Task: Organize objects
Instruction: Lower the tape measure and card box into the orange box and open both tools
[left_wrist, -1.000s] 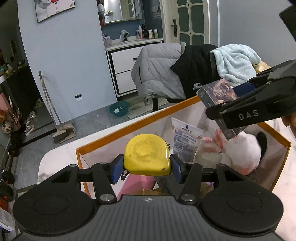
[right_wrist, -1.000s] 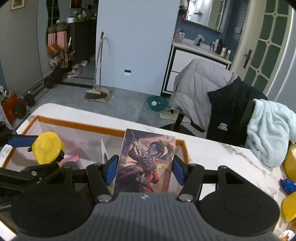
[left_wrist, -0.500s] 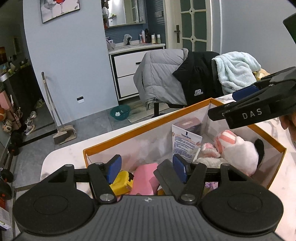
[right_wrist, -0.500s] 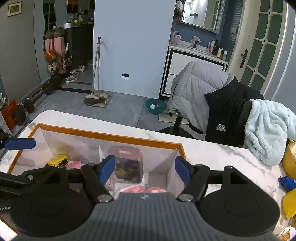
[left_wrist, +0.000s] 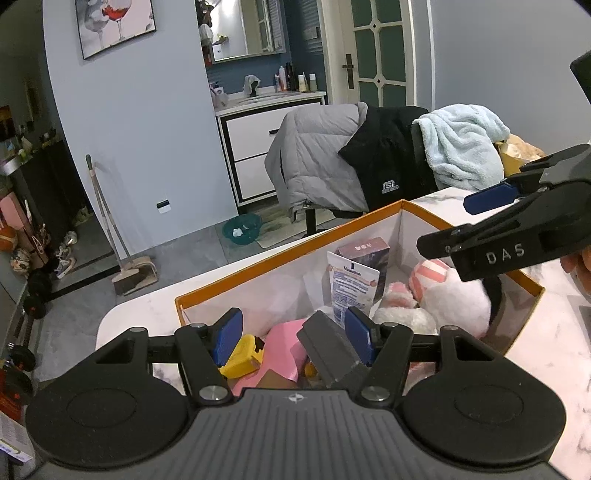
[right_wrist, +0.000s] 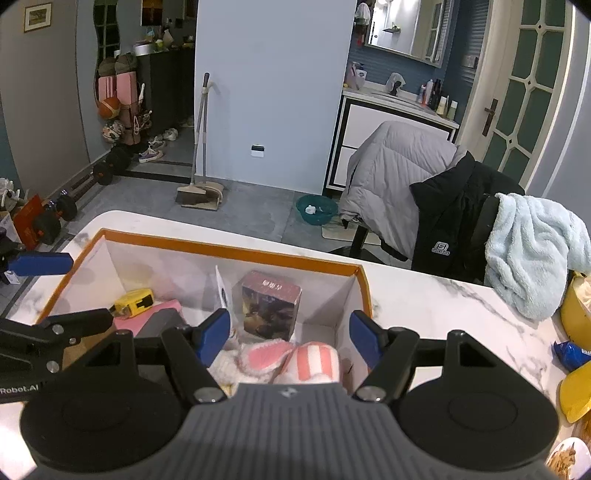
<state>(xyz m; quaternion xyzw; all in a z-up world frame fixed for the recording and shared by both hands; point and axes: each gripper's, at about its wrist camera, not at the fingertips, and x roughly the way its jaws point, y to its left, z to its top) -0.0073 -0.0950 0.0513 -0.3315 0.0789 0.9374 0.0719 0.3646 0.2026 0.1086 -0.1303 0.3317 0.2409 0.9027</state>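
Observation:
An orange-rimmed white box (left_wrist: 288, 251) (right_wrist: 229, 253) stands on the marble table. Inside lie a yellow tape measure (left_wrist: 242, 356) (right_wrist: 133, 302), a pink item (left_wrist: 284, 343), a lotion tube (left_wrist: 351, 291), a dark picture card box (left_wrist: 365, 251) (right_wrist: 269, 304) standing at the far wall, and a white-and-pink plush toy (left_wrist: 454, 295) (right_wrist: 288, 360). My left gripper (left_wrist: 294, 339) hangs open above the tape measure end, with nothing between its pads. My right gripper (right_wrist: 289, 336) is open above the plush, holding nothing. Each gripper shows at the side of the other's view.
A chair (right_wrist: 406, 177) draped with grey and black jackets and a light blue towel (right_wrist: 532, 251) stands just beyond the table's far edge. Yellow bowls (right_wrist: 576, 306) and a blue packet (right_wrist: 569, 354) sit on the table right of the box.
The left gripper let go of the yellow tape measure, which now lies in the box. The right gripper released the card box into the box. Both grippers opened and lifted away.

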